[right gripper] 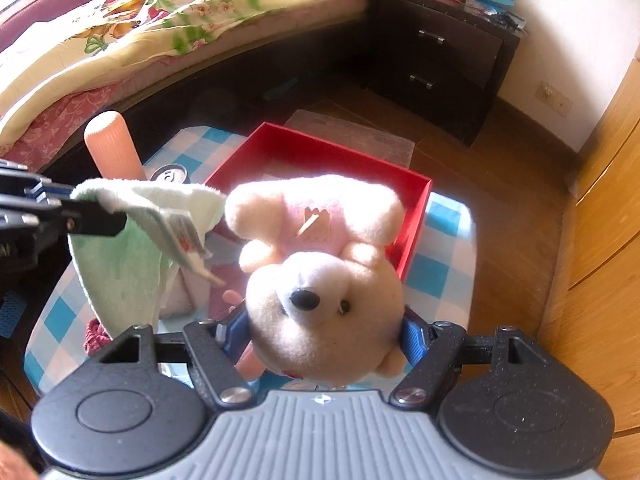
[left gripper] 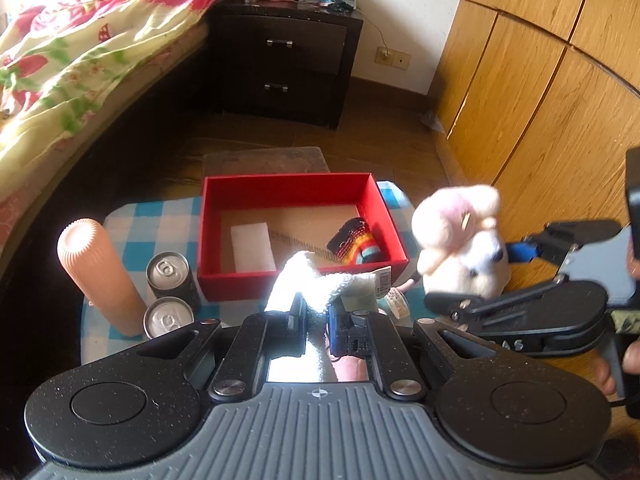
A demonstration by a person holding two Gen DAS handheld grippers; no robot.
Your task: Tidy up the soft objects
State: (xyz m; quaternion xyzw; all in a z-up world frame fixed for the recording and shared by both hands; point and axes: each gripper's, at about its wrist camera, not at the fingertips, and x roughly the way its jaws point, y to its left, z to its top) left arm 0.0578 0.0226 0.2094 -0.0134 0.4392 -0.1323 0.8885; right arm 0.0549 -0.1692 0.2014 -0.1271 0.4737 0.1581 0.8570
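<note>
Left wrist view shows the left gripper [left gripper: 314, 312] clenched on a pale green towel [left gripper: 320, 280], which hangs in the air just in front of the red box [left gripper: 296, 188]. To its right the right gripper [left gripper: 480, 276] grasps a white plush bear [left gripper: 460, 240] by the head, the bear held up beside the box's right wall. Inside the box lie a white sponge [left gripper: 253, 248] and a knitted striped piece [left gripper: 358, 244] — the sponge toward the left, the knit toward the right corner. Left of the box stand a peach ribbed cylinder [left gripper: 98, 276] and two cans [left gripper: 168, 276], all on a blue checked cloth [left gripper: 156, 216].

Right wrist view has the bear [right gripper: 320, 280] upside down between the blue pads [right gripper: 412, 338], its body over the box [right gripper: 416, 216] rim. The towel [right gripper: 120, 256] droops from the left gripper [right gripper: 86, 216] near the bear, a label [right gripper: 184, 236] dangling — bed [right gripper: 120, 32] and dark nightstand [right gripper: 440, 60] behind
</note>
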